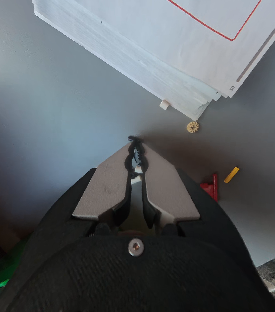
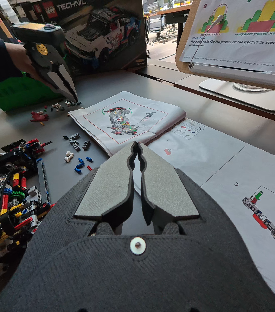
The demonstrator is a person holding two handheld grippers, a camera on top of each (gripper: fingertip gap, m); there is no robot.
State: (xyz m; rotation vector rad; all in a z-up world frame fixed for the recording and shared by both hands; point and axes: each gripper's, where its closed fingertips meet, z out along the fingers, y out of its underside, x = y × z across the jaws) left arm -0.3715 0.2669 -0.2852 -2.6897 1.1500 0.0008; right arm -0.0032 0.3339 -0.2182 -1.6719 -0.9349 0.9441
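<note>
My left gripper (image 1: pixel 135 143) is shut, with its tips low over the grey table (image 1: pixel 49 101). A small black piece (image 1: pixel 134 139), blurred, sticks out crosswise at the tips, pinched between the pads. A grey gear and white bits show through the slit behind the tips. In the right wrist view the left gripper (image 2: pixel 76 101) points down into a scatter of small pieces (image 2: pixel 59 106). My right gripper (image 2: pixel 137 143) is shut with nothing in it, hovering over the near edge of the open instruction booklet (image 2: pixel 126 118).
The booklet's corner (image 1: pixel 167 42) lies ahead, with a tan gear (image 1: pixel 193 127), a yellow axle (image 1: pixel 231 174) and a red part (image 1: pixel 211 187) to the right. A half-built model (image 2: pixel 6 185), blue pins (image 2: pixel 81 164), a green bin (image 2: pixel 15 94), a set box (image 2: pixel 99 33) and a sheet stand (image 2: pixel 234 33) surround the work area. The gap from one gripper's tips to the other's is roughly 40 cm. The tan gear (image 1: pixel 193 127) lies around 6 cm away from my left fingertips.
</note>
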